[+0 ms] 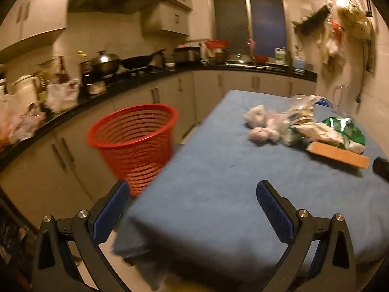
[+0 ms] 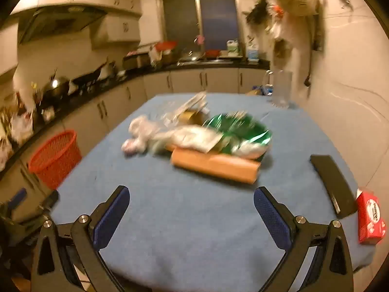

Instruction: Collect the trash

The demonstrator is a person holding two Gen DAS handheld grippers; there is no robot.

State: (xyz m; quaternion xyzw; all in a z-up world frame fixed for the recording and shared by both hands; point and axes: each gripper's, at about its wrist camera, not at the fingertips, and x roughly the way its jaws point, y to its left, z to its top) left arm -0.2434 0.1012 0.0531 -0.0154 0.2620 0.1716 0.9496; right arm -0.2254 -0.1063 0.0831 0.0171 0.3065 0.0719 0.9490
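Your left gripper (image 1: pixel 192 194) hangs over the near left corner of the table (image 1: pixel 218 170), fingers (image 1: pixel 111 211) spread wide, nothing between them. Your right gripper (image 2: pixel 190 199) sits over the near edge of the same table (image 2: pixel 194 219), fingers (image 2: pixel 272 216) likewise released and empty.

Trash pile (image 2: pixel 194 136) lies mid-table, toward the far side, ahead of both grippers and well apart from them. From the right wrist: crumpled white wrappers (image 2: pixel 138 133) on the left of the pile, clear plastic (image 2: pixel 189 107) behind, a green foil bag (image 2: pixel 238 129) on the right, a flat tan box (image 2: pixel 216 165) nearest you, touching the bag. Details blurred. From the left wrist the same pile (image 1: pixel 304 126) sits to the right of centre, tan box (image 1: pixel 340 155) at its near right.

Red bin (image 1: pixel 133 141) stands on the floor just beside the table's left edge, upright, mouth open; its contents cannot be seen. The right wrist shows it (image 2: pixel 56 158) far left, between table and counter (image 2: pixel 73 102).

On the table's right side: a black flat device (image 2: pixel 333 185), and a red carton (image 2: pixel 370 219) just beside it at the edge. A clear jug (image 2: pixel 279 87) stands at the far right corner.

Counter (image 1: pixel 145 82) along the left wall is crowded with pots and bags
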